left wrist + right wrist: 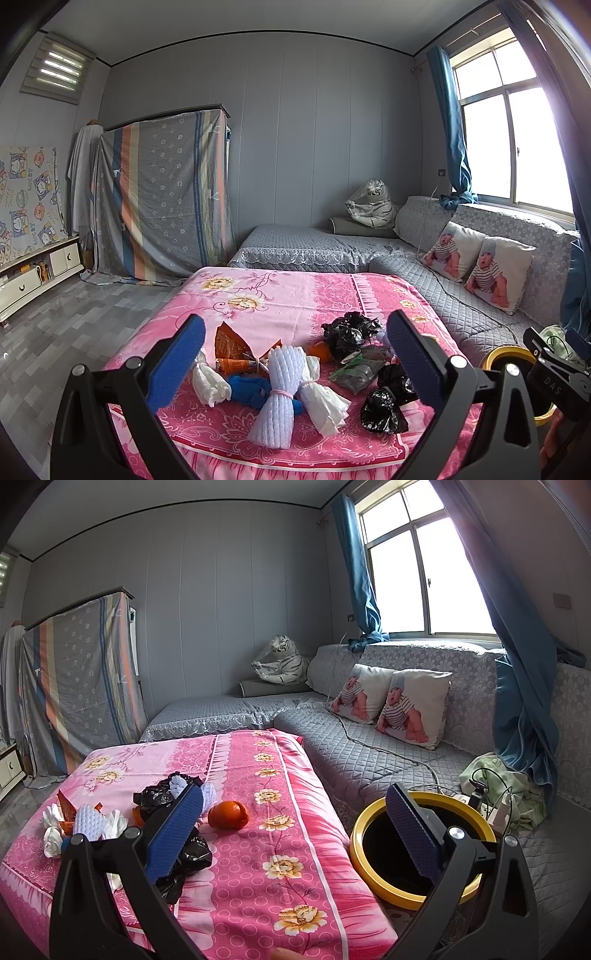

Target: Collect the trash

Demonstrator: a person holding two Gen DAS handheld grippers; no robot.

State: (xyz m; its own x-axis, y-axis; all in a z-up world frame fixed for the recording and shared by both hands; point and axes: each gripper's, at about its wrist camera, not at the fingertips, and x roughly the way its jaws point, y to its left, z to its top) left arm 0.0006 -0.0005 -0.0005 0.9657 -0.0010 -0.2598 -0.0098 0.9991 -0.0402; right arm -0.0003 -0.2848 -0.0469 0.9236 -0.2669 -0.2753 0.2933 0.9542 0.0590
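Observation:
A pile of trash lies on the pink flowered table (280, 295): a white foam net (279, 391), white tissues (325, 398), an orange wrapper (231, 345), a blue scrap (247, 389), black plastic bags (349, 332) and orange peel (320, 350). My left gripper (295, 369) is open and empty, held just above the near side of the pile. My right gripper (295, 834) is open and empty, between the table and the yellow-rimmed bin (369, 845). An orange peel (228, 815) lies alone on the table (258, 867) in the right wrist view.
A grey quilted sofa (369, 753) with two baby-print pillows (413, 707) runs behind and to the right of the table. A green cloth with cables and a power strip (498, 797) lies beside the bin. The bin's rim (506, 354) shows at the right in the left wrist view.

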